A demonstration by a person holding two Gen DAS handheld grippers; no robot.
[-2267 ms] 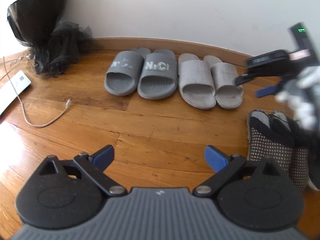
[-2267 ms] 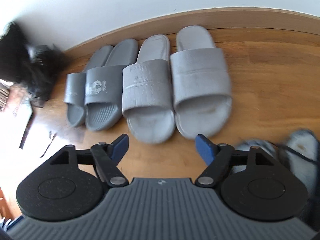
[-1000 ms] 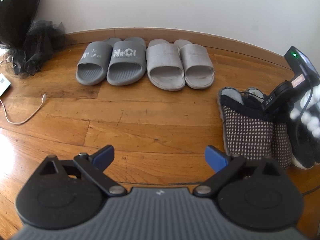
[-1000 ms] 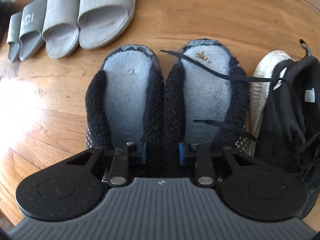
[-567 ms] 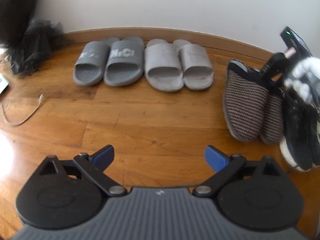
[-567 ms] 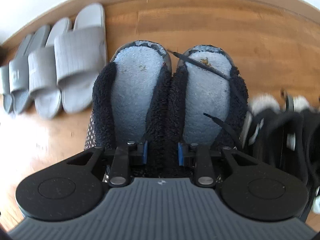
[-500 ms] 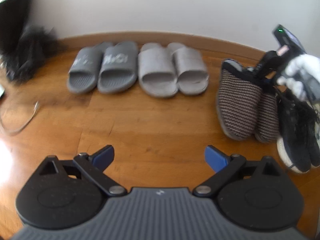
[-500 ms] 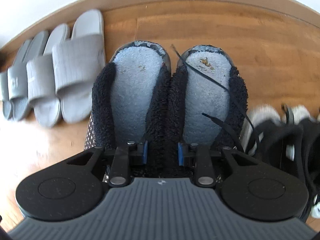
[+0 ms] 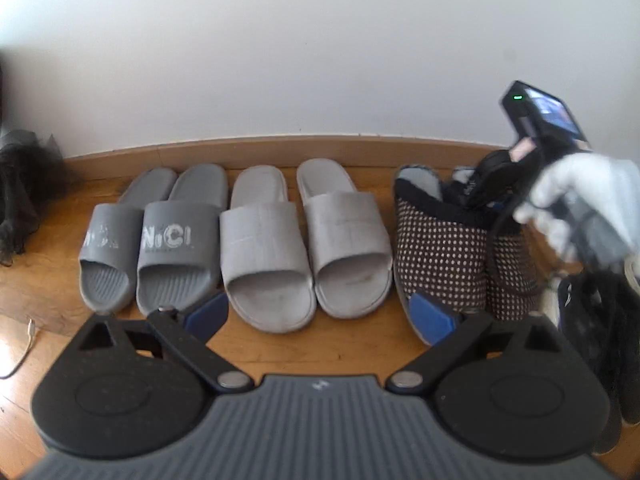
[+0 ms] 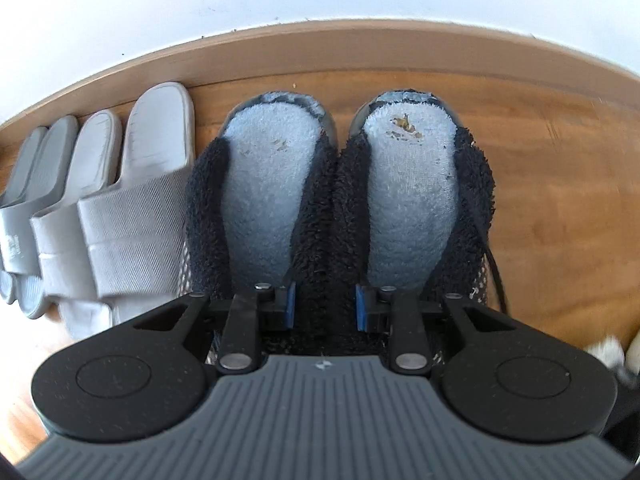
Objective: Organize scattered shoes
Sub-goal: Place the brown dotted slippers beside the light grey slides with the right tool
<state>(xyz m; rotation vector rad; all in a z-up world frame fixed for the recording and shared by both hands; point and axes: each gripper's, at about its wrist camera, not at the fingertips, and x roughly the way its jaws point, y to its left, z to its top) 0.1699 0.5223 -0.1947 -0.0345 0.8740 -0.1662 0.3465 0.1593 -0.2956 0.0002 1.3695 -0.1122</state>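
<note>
dark slides [image 9: 144,240], left one's print smeared | pale slides [image 9: 304,240] by skirting | left gripper [image 9: 320,316] fingers wide, empty | fleece slippers [image 10: 336,200] pinched at inner collars by right gripper [image 10: 325,306] | sneakers [image 9: 600,320] cut off

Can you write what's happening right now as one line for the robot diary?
step: lining up shoes | right claw: shut on fuzzy black dotted slippers | left claw: open | beside: pale grey slides

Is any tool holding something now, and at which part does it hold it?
The right tool pinches the pair of dotted fleece slippers by their two touching inner side walls, near the openings. The left tool is open and holds nothing.
</note>
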